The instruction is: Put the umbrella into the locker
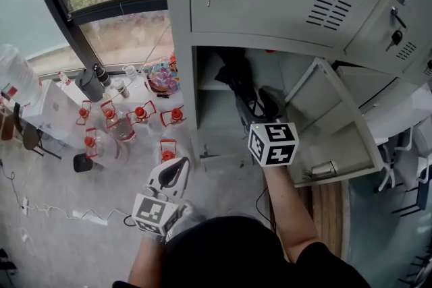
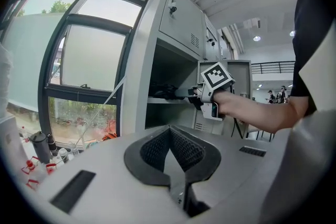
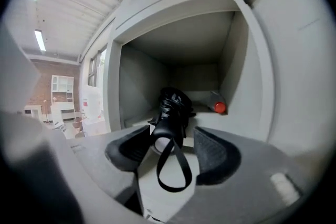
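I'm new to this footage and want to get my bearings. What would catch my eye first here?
The black umbrella stands out first: it lies partly inside the open locker, with its handle and strap between the right gripper's spread fingers. Behind it, at the compartment's back right, sits a red-capped item. The left gripper hangs shut and empty, away from the locker.

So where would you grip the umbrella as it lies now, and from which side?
The handle end, coming in through the open front of the locker. The umbrella lies lengthwise on the shelf, handle and strap loop pointing outward between the right tool's parted jaws; the walls block its sides.
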The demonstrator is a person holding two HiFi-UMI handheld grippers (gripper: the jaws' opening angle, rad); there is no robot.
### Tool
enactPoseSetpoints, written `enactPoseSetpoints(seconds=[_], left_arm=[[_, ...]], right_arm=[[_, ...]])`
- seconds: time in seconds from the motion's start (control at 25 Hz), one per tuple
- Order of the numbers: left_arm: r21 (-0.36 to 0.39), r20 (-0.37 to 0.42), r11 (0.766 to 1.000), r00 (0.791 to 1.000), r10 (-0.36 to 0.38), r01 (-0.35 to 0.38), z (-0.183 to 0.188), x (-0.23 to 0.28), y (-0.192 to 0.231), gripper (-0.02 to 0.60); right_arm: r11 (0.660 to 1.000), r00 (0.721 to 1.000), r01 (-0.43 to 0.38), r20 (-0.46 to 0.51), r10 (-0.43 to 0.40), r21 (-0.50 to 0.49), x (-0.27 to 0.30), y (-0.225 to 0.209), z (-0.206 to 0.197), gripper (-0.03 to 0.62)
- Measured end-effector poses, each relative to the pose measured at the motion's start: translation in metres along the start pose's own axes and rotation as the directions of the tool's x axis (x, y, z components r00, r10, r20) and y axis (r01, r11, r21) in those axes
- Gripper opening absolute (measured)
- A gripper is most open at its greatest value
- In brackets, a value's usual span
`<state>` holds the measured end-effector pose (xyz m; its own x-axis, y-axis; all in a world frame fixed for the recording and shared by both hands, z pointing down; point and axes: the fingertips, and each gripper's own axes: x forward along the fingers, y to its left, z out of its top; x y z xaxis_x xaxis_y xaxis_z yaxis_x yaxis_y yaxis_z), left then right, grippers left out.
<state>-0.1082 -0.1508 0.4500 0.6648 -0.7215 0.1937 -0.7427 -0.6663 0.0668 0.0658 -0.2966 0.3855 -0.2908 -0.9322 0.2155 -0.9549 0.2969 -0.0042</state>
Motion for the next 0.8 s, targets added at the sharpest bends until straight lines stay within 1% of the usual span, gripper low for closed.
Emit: enactPoseSetpoints(seconds=[0.16, 0.24, 0.28, 0.32, 0.52, 0.64, 0.68, 0.8], left_arm=[[0.004, -0.004, 0.999, 0.999, -0.032, 0.032, 0.000, 0.009, -0.011, 0.011], [0.004, -0.007, 0.999, 0.999, -0.043, 0.043, -0.001, 0.013, -0.014, 0.011], [0.003, -0.008, 0.999, 0.999, -0.047, 0.047, -0.001, 0.014, -0.015, 0.011], [0.003, -0.009, 0.999, 0.999, -0.051, 0.051, -0.001, 0.016, -0.016, 0.011], [0.002, -0.011, 0.998, 0.998, -0.067, 0.067, -0.002, 0.023, -0.021, 0.011], [0.006, -0.012, 0.997, 0.997, -0.071, 0.071, -0.002, 0.025, -0.021, 0.011], [0.007, -0.012, 0.998, 0.997, -0.070, 0.070, -0.002, 0.025, -0.021, 0.011], [0.008, -0.013, 0.998, 0.998, -0.064, 0.064, -0.002, 0.025, -0.018, 0.011]], right_arm=[[1.000, 1.000, 0.008, 0.007, -0.008, -0.008, -0.019, -0.002, -0.006, 0.249], [1.000, 1.000, 0.017, 0.020, -0.017, 0.000, -0.028, -0.003, -0.007, 0.212], [1.000, 0.999, 0.023, 0.026, -0.023, 0.003, -0.031, -0.004, -0.008, 0.170], [1.000, 0.999, 0.028, 0.030, -0.028, 0.006, -0.035, -0.004, -0.008, 0.152], [1.000, 0.999, 0.019, 0.031, -0.018, -0.005, -0.041, 0.002, -0.013, 0.094], [1.000, 0.999, 0.019, 0.028, -0.018, -0.024, -0.039, 0.006, -0.015, 0.040], [0.999, 0.999, 0.019, 0.027, -0.018, -0.030, -0.038, 0.007, -0.015, 0.029], [0.999, 1.000, 0.015, 0.024, -0.014, -0.043, -0.032, 0.010, -0.014, 0.026]])
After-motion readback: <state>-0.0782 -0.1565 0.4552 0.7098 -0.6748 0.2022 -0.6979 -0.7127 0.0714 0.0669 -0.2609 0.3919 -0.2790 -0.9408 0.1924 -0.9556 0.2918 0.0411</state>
